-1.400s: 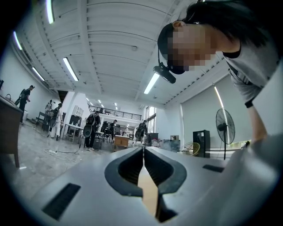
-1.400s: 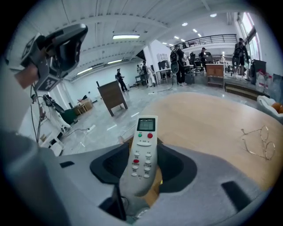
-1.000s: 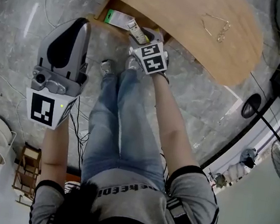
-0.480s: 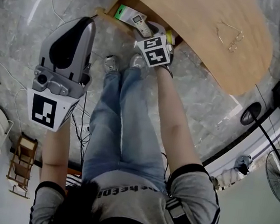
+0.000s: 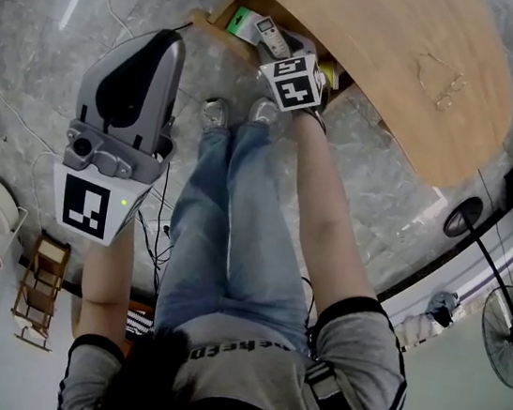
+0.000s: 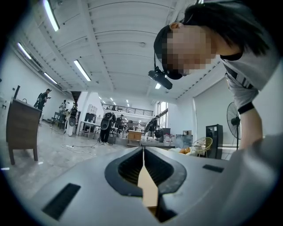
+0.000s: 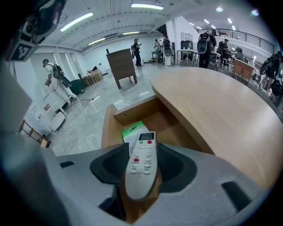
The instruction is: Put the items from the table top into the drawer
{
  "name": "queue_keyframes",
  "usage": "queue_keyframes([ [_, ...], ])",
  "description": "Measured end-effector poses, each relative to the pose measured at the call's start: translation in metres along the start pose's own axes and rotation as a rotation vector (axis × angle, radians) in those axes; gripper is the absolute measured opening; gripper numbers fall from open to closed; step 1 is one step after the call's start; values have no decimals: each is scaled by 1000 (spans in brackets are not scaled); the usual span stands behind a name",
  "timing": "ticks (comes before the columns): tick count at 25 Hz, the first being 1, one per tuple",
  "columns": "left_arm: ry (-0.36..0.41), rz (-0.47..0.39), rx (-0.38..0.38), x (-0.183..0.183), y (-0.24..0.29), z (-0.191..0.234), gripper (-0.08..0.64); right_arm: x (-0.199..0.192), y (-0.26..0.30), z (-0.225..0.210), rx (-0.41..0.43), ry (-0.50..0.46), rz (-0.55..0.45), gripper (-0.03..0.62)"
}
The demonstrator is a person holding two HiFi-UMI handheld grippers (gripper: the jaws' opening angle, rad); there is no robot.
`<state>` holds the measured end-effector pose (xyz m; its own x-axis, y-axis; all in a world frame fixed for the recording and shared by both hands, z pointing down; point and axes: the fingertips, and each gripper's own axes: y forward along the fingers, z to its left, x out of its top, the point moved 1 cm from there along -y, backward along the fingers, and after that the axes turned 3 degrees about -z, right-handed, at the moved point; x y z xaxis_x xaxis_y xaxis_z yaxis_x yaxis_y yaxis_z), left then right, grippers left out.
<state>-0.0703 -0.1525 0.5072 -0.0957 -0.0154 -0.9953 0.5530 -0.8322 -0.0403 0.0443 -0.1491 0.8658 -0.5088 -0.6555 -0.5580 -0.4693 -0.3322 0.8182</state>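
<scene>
Remote [image 7: 141,170] | we are pinching its lower end in the right gripper [image 7: 142,155], at the open drawer [image 7: 109,128] | judging it light, stiff, slick; hold by long edges | left gripper [image 6: 142,170] pressed together, empty, far from drawer

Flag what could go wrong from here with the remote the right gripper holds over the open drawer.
1. The remote sticks out past the right gripper, which holds only its lower part, so it could pivot or slip out early.
2. A green box already lies in the drawer just beyond the remote, so the remote may land tilted on the box.
3. The table top overhangs the drawer, so the gripper could knock its edge.
</scene>
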Motion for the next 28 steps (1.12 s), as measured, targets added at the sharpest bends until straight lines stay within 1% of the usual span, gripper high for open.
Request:
queue_keyframes([
  [5, 4, 19, 6, -7, -5, 8, 12, -5, 13, -1, -15, -9, 52, 198],
  [11, 7, 34, 3, -11, -10, 16, 12, -13, 24, 1, -24, 3, 96, 201],
  [16, 7, 36, 6, -12, -13, 23, 12, -14, 27, -1, -41, 30, 104, 202],
  [21, 8, 27, -4, -9, -12, 20, 12, -8, 20, -2, -45, 80, 67, 213],
  [22, 9, 26, -9, -8, -12, 18, 12, -6, 16, -2, -48, 85, 56, 204],
  [24, 12, 23, -23, -5, -12, 15, 12, -2, 7, 0, -59, 82, 32, 160],
  [27, 21, 17, -53, 1, -9, 8, 12, 5, -13, 4, -99, 68, -18, 30],
  [28, 25, 16, -65, 3, -8, 5, 12, 7, -20, 5, -109, 74, -40, 4],
])
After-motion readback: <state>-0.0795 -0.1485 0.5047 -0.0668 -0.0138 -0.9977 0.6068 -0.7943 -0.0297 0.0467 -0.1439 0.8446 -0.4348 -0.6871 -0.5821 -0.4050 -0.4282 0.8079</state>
